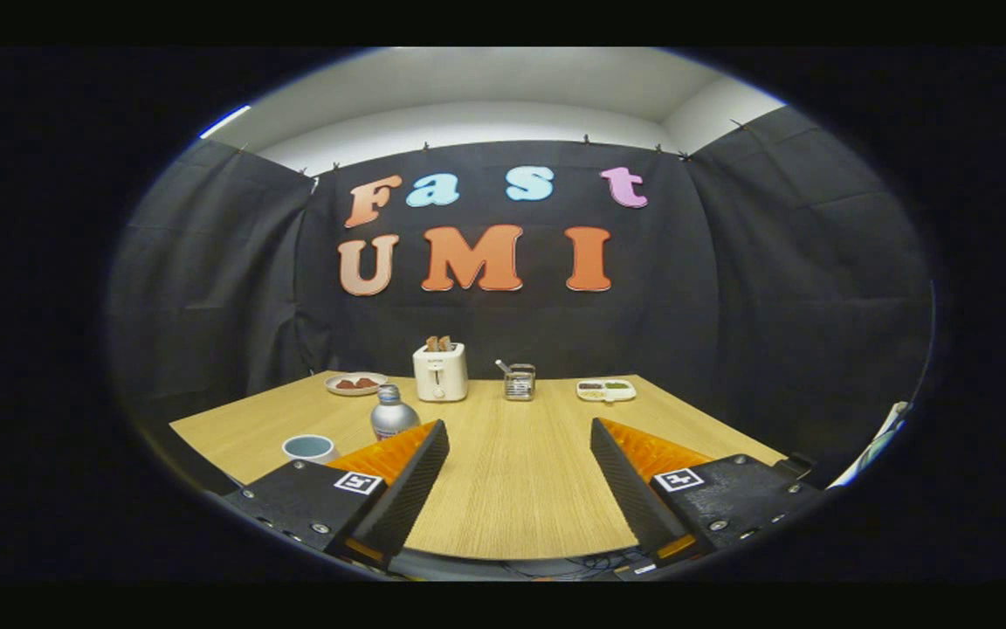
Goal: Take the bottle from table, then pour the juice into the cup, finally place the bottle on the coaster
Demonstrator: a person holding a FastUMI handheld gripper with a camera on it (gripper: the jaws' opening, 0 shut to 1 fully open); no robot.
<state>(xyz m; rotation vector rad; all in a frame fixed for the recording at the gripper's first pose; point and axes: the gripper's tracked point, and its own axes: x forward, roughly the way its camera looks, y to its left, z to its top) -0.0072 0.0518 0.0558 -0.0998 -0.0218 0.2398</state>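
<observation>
The silver bottle (393,413) stands upright on the wooden table (512,489), just beyond the tip of the left finger, which hides its base. The gripper (520,428) is held level above the near part of the table, pointing toward the back wall, its 2 fingers spread wide apart with nothing but bare tabletop between them. The bottle sits off to the left of that gap, not in it. A pale blue cup (309,448) stands left of the bottle, close by and nearer the table's edge. Along the far edge stand a plate of reddish food (355,383), a white toaster (440,370) holding 2 slices, a small glass jar (519,382) with a utensil, and a divided white dish (606,390).
</observation>
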